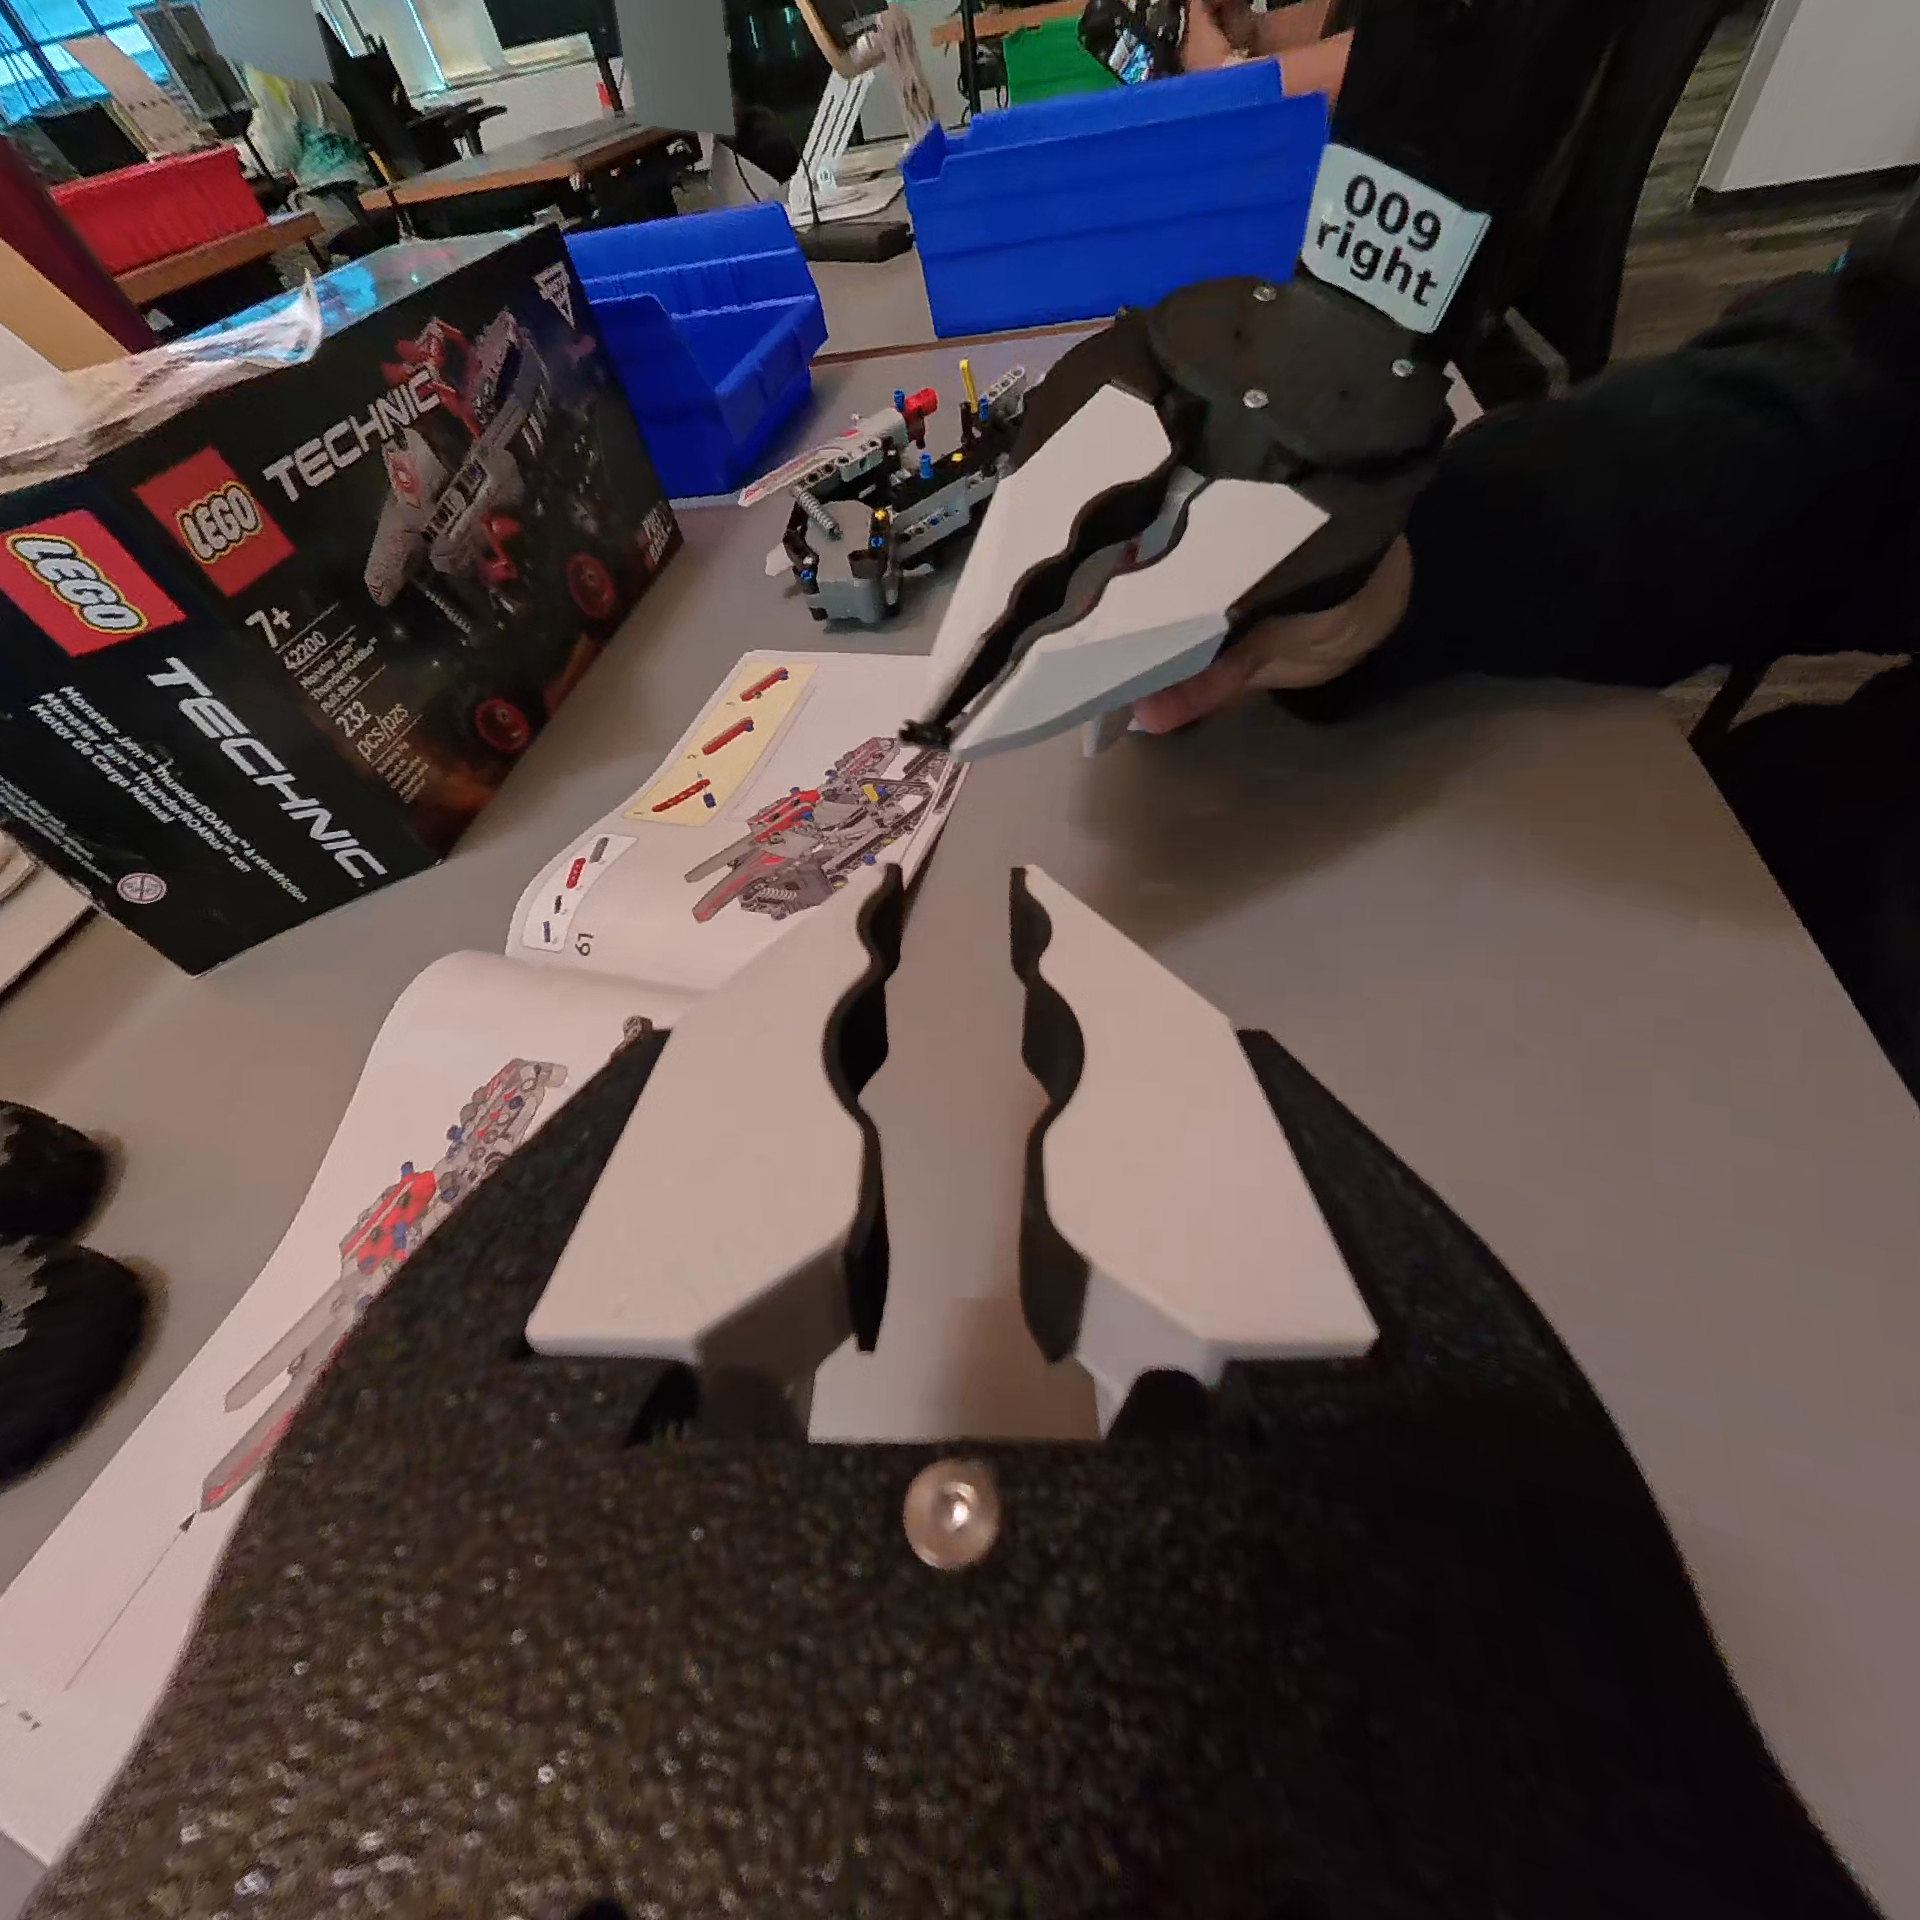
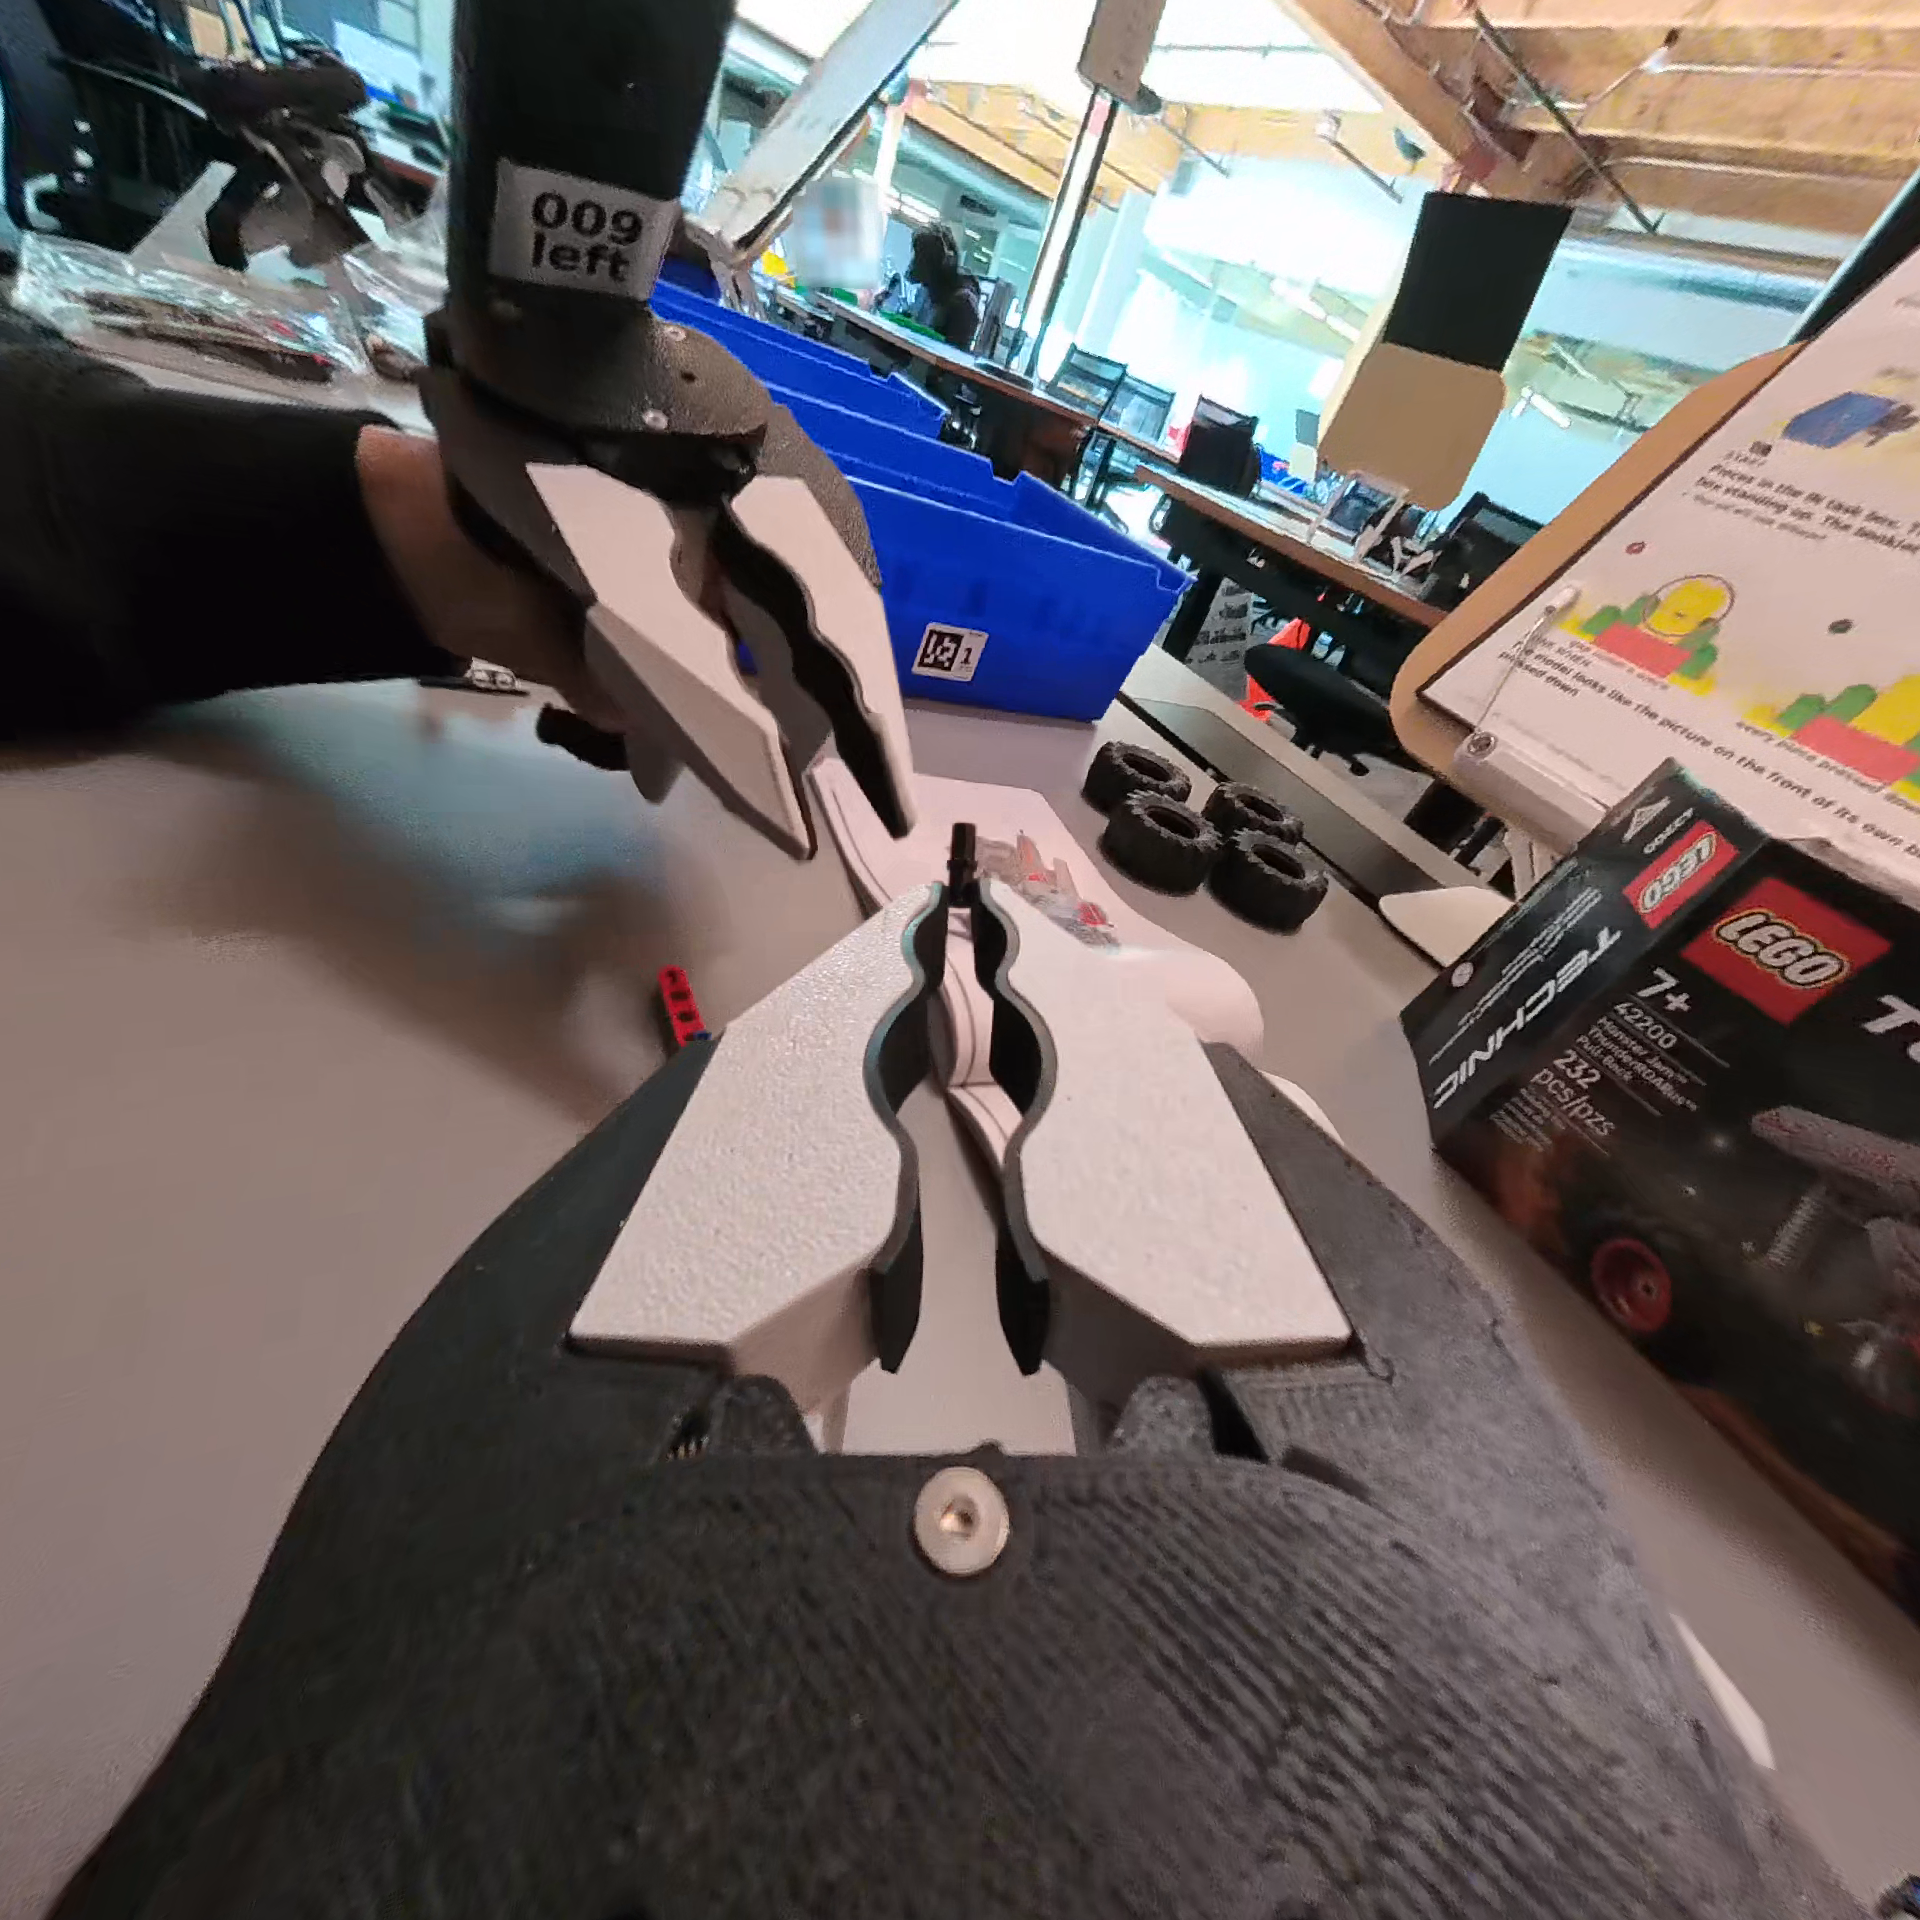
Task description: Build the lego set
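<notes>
At the right tool's tips sits a pinched small black plastic peg, pointing straight ahead at the open, empty left tool just beyond.

Grey worktop; blue bins; black knobbly tyres; black box with red logo squares; small black pin.

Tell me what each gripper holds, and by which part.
The right gripper pinches a small black pin by its lower end, at the very tips of its jaws. The left gripper is open and holds nothing.
</notes>
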